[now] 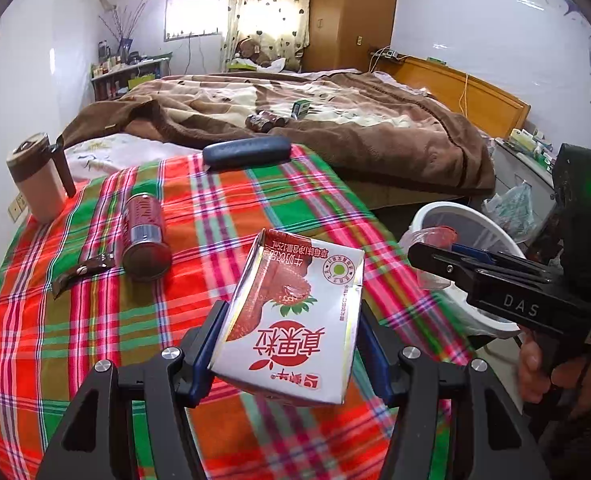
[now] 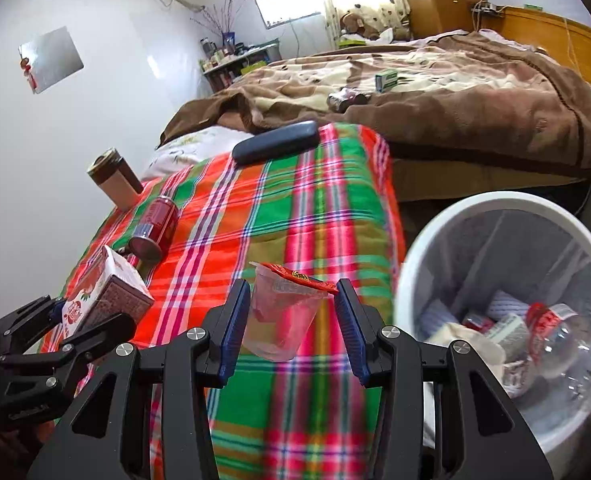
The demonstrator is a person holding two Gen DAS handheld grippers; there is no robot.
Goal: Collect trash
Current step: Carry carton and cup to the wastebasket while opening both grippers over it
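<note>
My left gripper point(image 1: 291, 324) is shut on a white and red strawberry milk carton point(image 1: 295, 304), held tilted above the plaid cloth point(image 1: 223, 208). My right gripper point(image 2: 293, 316) is shut on a clear plastic cup point(image 2: 279, 320) with a peeled red lid, just left of the white trash bin point(image 2: 411, 276). Inside the bin lie a plastic bottle and several wrappers. The left wrist view shows the right gripper point(image 1: 427, 250) with the cup at the white trash bin's rim point(image 1: 491, 220). In the right wrist view, the left gripper point(image 2: 75, 316) and carton point(image 2: 111, 288) sit at lower left. A red can point(image 1: 145, 236) lies on its side on the cloth.
A beige mug with a brown lid point(image 1: 39, 180) stands at the cloth's far left corner. A dark glasses case point(image 1: 247, 152) lies at its far edge, and a brown wrapper point(image 1: 81, 270) beside the can. Behind is a bed with a brown blanket point(image 1: 395, 140) bearing a small can and a green box.
</note>
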